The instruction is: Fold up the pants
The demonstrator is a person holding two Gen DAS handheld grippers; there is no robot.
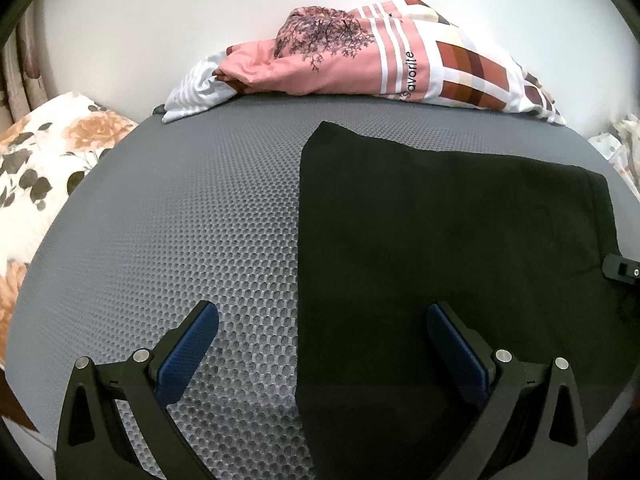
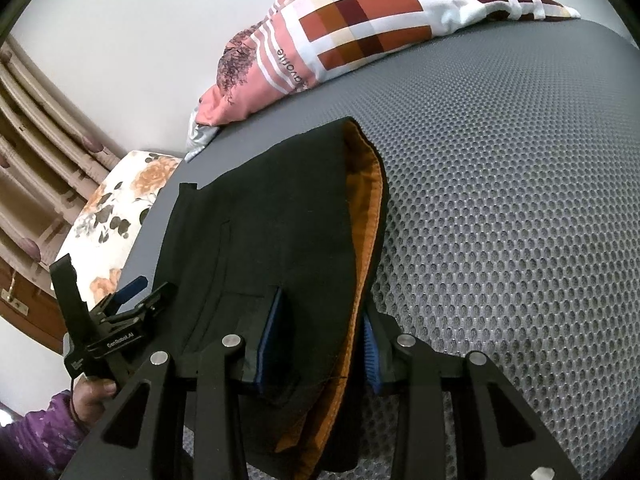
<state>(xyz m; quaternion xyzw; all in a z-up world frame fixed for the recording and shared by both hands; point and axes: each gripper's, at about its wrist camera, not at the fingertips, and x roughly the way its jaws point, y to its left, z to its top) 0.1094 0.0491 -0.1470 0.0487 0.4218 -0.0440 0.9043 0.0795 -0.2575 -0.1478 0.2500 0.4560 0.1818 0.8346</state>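
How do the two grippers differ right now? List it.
The left gripper stands wide open with nothing between its pads; the right gripper is narrowed and clamped on the black pants. The left gripper hangs above the pants' edge and the grey mat; the right gripper grips the end with the orange lining. Both have blue pads and black frames.

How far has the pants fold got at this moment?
Done: the black pants lie flat on the grey mesh mat, apparently already doubled into one panel. In hand: the right gripper has its jaws closed on the waistband edge, orange lining showing. The left gripper is open and empty over the pants' left edge. Left: the further folds.
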